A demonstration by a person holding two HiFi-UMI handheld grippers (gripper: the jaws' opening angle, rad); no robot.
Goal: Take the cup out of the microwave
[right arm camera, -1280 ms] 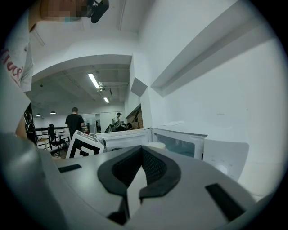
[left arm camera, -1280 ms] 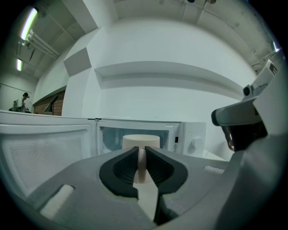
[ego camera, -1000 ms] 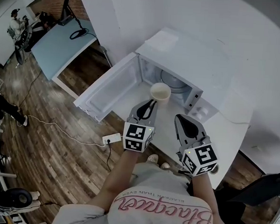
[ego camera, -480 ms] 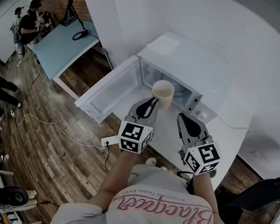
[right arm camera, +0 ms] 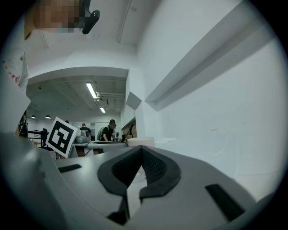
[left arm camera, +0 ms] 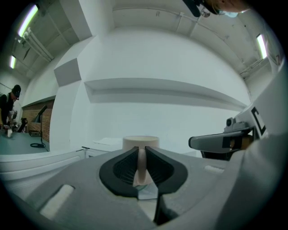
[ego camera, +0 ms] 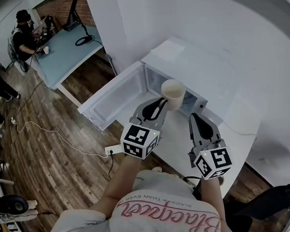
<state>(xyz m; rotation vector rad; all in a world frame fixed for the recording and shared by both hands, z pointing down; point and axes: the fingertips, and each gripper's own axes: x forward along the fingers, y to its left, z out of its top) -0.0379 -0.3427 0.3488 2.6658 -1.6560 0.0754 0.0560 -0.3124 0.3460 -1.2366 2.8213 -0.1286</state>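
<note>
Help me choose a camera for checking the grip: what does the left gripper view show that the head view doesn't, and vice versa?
Left gripper view only: the left gripper with jaws pinching the handle of the cup. Head view only: the cup's open mouth, the microwave with its open cavity, the wooden floor. Both: the cup and the right gripper beside it.

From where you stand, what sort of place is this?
Likely an office or lab kitchen corner: a white microwave stands open on a counter, and a person works at a blue desk across the wooden floor.
</note>
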